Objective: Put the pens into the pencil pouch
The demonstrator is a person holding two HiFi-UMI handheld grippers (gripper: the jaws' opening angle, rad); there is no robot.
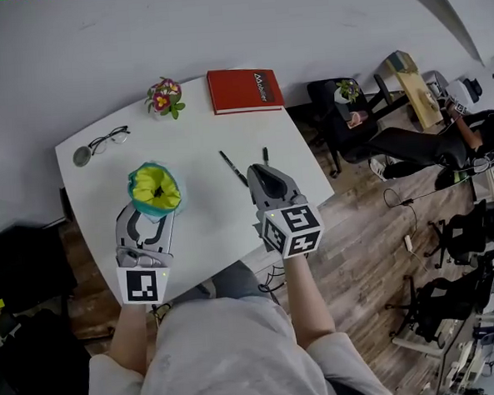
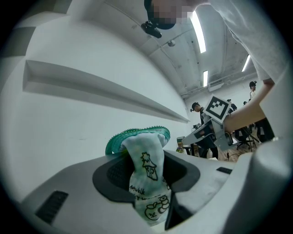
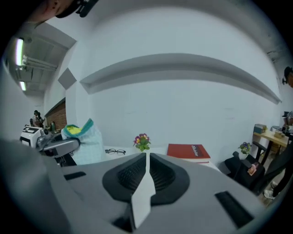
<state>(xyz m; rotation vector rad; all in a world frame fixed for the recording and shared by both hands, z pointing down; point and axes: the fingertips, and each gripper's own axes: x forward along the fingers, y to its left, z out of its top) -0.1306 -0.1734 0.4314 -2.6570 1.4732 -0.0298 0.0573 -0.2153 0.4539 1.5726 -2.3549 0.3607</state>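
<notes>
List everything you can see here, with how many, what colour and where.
pencil pouch: one, pale green, teal rim, yellow inside, in the left gripper
pens: two, black, mid-table, by the right gripper
glasses: one, dark frame, far left
round disc: one, grey, beside the glasses
flower pot: one, pink and yellow blooms, far edge
book: one, red, right of the flower pot
table: one, white
left gripper: one, grey, shut on the pencil pouch
right gripper: one, grey, shut, empty
</notes>
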